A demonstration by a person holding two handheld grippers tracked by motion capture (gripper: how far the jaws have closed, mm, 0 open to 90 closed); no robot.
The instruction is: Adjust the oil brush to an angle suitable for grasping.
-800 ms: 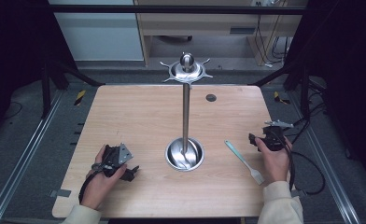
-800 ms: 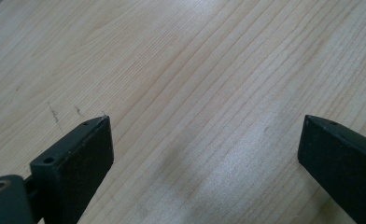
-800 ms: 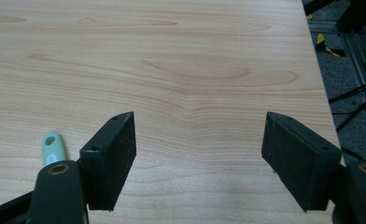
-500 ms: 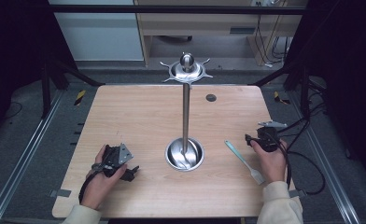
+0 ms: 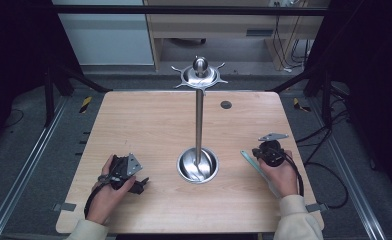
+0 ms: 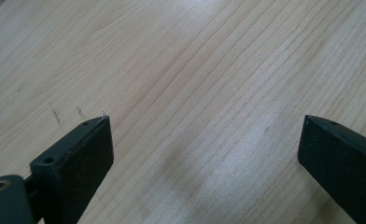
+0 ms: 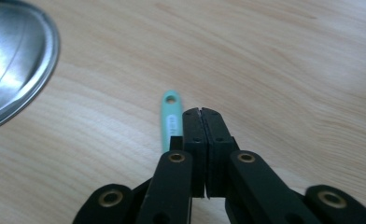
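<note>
The right gripper (image 7: 200, 111), jaws pressed together and holding nothing, hovers just beside the mint-green utensil handle (image 7: 171, 117), which lies to its left and runs parallel to the jaws. The left gripper (image 5: 143, 183) rests wide open, well apart.

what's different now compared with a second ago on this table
Little has changed. The right gripper has crept slightly toward the near edge, jaws shut beside the green utensil handle, not gripping it. The left gripper, the metal stand and the utensil stayed put.

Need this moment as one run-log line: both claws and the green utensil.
left claw: open over bare table | right claw: shut, empty | green utensil handle: flat on table, just left of right claw | stand base: untouched
</note>
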